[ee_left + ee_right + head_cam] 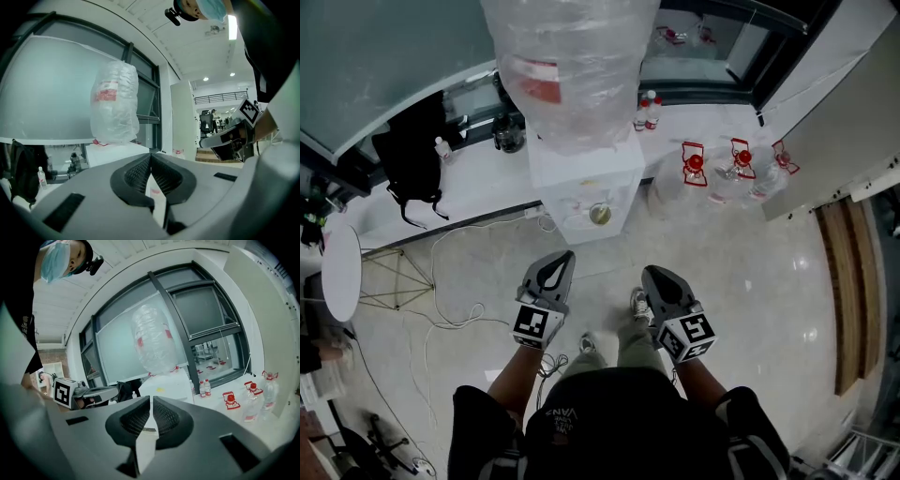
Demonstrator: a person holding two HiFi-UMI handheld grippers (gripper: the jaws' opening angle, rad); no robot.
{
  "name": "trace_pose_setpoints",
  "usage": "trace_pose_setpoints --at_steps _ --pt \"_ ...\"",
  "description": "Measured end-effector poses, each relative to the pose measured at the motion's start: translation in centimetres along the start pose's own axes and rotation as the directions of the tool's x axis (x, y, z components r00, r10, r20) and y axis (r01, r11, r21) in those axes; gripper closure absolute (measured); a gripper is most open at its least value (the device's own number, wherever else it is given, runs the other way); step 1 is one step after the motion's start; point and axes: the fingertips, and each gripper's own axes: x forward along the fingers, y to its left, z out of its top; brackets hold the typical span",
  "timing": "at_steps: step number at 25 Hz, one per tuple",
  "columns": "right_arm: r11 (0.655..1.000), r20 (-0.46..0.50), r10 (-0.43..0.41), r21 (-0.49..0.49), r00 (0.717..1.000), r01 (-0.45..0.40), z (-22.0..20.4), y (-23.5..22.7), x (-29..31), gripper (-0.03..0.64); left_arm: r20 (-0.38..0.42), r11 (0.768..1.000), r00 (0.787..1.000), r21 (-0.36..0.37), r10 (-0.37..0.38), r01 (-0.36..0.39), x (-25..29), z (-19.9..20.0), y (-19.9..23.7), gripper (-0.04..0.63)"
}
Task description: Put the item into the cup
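Item for the cup shows in none of the 3 views, so I cannot yet judge its weight, its stiffness or where to take hold of it. I hold the left gripper (565,255) and the right gripper (649,273) above the floor (750,281), facing a white water dispenser (581,187), both sets of fingers together on nothing. A small round thing (600,214) on the dispenser's front may be the cup; I cannot tell.

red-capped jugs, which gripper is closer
Right. The right gripper sits nearer the person and just left of the jugs; the left gripper is farther left, facing the water dispenser.
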Motion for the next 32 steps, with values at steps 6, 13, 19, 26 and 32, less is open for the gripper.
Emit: trace_pose_setpoints --at_steps 6,13,19,26,32 --pt "0.999 0.034 -0.036 0.002 0.999 0.035 0.1 2.5 -3.0 0.570 0.026 1.000 1.000 0.011 -0.010 0.010 -4.3 2.0 -1.1 0.575" --pt "0.998 0.055 -0.058 -0.009 0.997 0.059 -0.7 5.1 -6.0 0.569 0.048 1.000 0.999 0.017 0.012 -0.013 -9.3 3.1 -2.0 0.575" --pt "0.998 0.075 -0.061 -0.021 0.995 0.063 -0.6 7.1 -7.9 0.569 0.076 0.999 0.997 0.023 0.020 -0.022 -12.5 4.1 -3.0 0.575" --pt "0.998 0.084 -0.026 -0.050 0.996 0.031 -0.9 9.5 -8.8 0.571 0.084 0.998 0.996 0.035 0.042 -0.045 -16.3 4.5 -3.8 0.575" --pt "0.998 0.058 -0.017 -0.060 0.998 0.021 -1.7 10.9 -9.2 0.572 0.091 0.998 0.994 0.011 0.066 -0.067 -18.7 4.4 -3.9 0.575"
